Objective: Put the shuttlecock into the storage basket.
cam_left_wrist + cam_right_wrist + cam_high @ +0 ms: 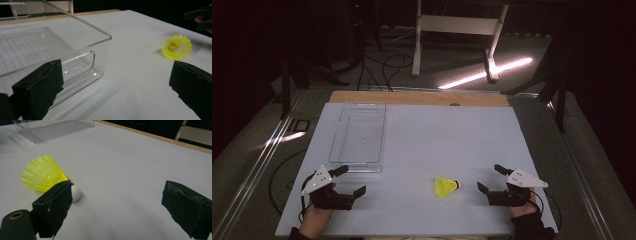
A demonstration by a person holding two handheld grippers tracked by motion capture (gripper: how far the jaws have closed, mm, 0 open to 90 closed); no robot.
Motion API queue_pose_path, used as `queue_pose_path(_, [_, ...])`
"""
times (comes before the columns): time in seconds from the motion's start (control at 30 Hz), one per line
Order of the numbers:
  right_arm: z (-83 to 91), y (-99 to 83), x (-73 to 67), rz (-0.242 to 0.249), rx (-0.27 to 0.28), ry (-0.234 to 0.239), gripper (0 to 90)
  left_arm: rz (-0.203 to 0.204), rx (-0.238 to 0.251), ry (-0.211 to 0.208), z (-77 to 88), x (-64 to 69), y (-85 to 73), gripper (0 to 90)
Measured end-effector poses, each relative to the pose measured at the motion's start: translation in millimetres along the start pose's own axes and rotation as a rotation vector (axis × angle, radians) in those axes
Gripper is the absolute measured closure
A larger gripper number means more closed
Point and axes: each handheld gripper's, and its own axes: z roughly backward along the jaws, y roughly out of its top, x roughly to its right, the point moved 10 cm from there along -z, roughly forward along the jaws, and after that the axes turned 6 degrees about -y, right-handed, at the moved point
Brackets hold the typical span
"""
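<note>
Yellow plastic, fanned ribs and a white rounded cork tip: that's the yellow plastic shuttlecock with the white tip [45, 178], lying on its side right beside the right gripper [490, 180]. In the right gripper view, its tip rests just past that gripper's near jaw, skirt flaring away beyond it. The jaws stand wide apart with nothing between them, and no pad touches the shuttlecock.

The relation that matters: in the high view the shuttlecock [446, 187] lies just off the right gripper's fingertips, its long axis running roughly toward that gripper, white tip nearest, open skirt facing the other way. The right hand looks clearly the closer one, so I'd judge the pick-up falls to it, coming in across the narrow neck behind the tip.

Farther out, the left gripper [354, 180] also holds its jaws spread wide and empty. From its own view the shuttlecock [177, 47] sits well ahead and off to one side, skirt opening facing it.

Just beyond the left gripper stands the clear rectangular plastic tray with cut-out handles [100, 53], empty, its near end close to that gripper's jaw. All of this rests on the pale grey table top [437, 135].
</note>
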Motion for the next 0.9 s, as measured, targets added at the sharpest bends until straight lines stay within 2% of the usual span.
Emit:
queue_pose_path(0.3, [0.6, 0.6, 0.7, 0.001, 0.003, -0.005, 9.8, 0.035, -0.004, 0.018, -0.5, -1.3, 1.4, 0.1])
queue_pose_path(0.37, [0.9, 1.2, 1.0, 0.004, 0.005, -0.009, 9.9, 0.036, 0.0, 0.023, 0.6, 1.0, 5.8, 0.1])
queue_pose_path(0.4, [1.1, 2.0, 0.4, 0.003, 0.005, -0.007, 9.9, 0.034, 0.016, 0.019, 3.5, 4.4, 14.1, 0.1])
queue_pose_path(0.43, [1.1, 2.0, 0.4, 0.003, 0.005, -0.007, 9.9, 0.034, 0.016, 0.019, 3.5, 4.4, 14.1, 0.1])
queue_pose_path(0.47, [0.7, 2.6, 0.0, 0.007, 0.008, -0.003, 9.9, 0.022, 0.025, -0.006, 6.6, 8.7, 23.7, 0.1])
queue_pose_path(0.5, [0.7, 2.6, 0.0, 0.007, 0.008, -0.003, 9.9, 0.022, 0.025, -0.006, 6.6, 8.7, 23.7, 0.1])
queue_pose_path(0.53, [0.4, 1.9, -1.5, 0.01, 0.002, 0.0, 9.9, 0.003, 0.04, -0.039, 10.2, 13.8, 34.2, 0.1])
queue_pose_path(0.57, [0.4, 1.9, -1.5, 0.01, 0.002, 0.0, 9.9, 0.003, 0.04, -0.039, 10.2, 13.8, 34.2, 0.1])
queue_pose_path(0.6, [0.4, 2.4, -1.9, 0.014, 0.006, 0.004, 9.9, -0.01, 0.041, -0.069, 12.5, 16.9, 40.2, 0.1])
queue_pose_path(0.63, [0.4, 2.4, -1.9, 0.014, 0.006, 0.004, 9.9, -0.035, 0.033, -0.078, 14.2, 17.7, 44.1, 0.1])
queue_pose_path(0.67, [0.4, 2.8, -2.1, 0.015, 0.008, 0.006, 9.9, -0.076, 0.013, -0.11, 17.5, 20.1, 51.2, 0.1])
queue_pose_path(0.7, [0.4, 2.8, -2.1, 0.015, 0.008, 0.006, 9.9, -0.076, 0.013, -0.11, 17.5, 20.1, 51.2, 0.1])
queue_pose_path(0.73, [0.7, 2.9, -2.6, 0.019, 0.008, 0.007, 9.9, -0.101, -0.008, -0.142, 19.7, 22.1, 56.5, 0.1])
queue_pose_path(0.77, [0.7, 2.9, -2.6, 0.019, 0.008, 0.007, 9.9, -0.101, -0.008, -0.142, 19.7, 22.1, 56.5, 0.1])
queue_pose_path(0.8, [1.0, 3.6, -3.2, 0.016, 0.009, 0.008, 9.9, -0.127, -0.045, -0.175, 21.3, 23.5, 59.8, 0.1])
queue_pose_path(0.83, [1.0, 3.6, -3.2, 0.016, 0.009, 0.008, 9.9, -0.127, -0.045, -0.175, 21.3, 23.5, 59.8, 0.0])
queue_pose_path(0.87, [0.9, 3.4, -3.2, 0.021, 0.007, 0.01, 9.9, -0.139, -0.089, -0.205, 21.7, 24.4, 60.1, 0.0])
queue_pose_path(0.9, [0.9, 3.4, -3.2, 0.021, 0.007, 0.01, 9.9, -0.139, -0.089, -0.205, 21.7, 24.4, 60.1, 0.0])
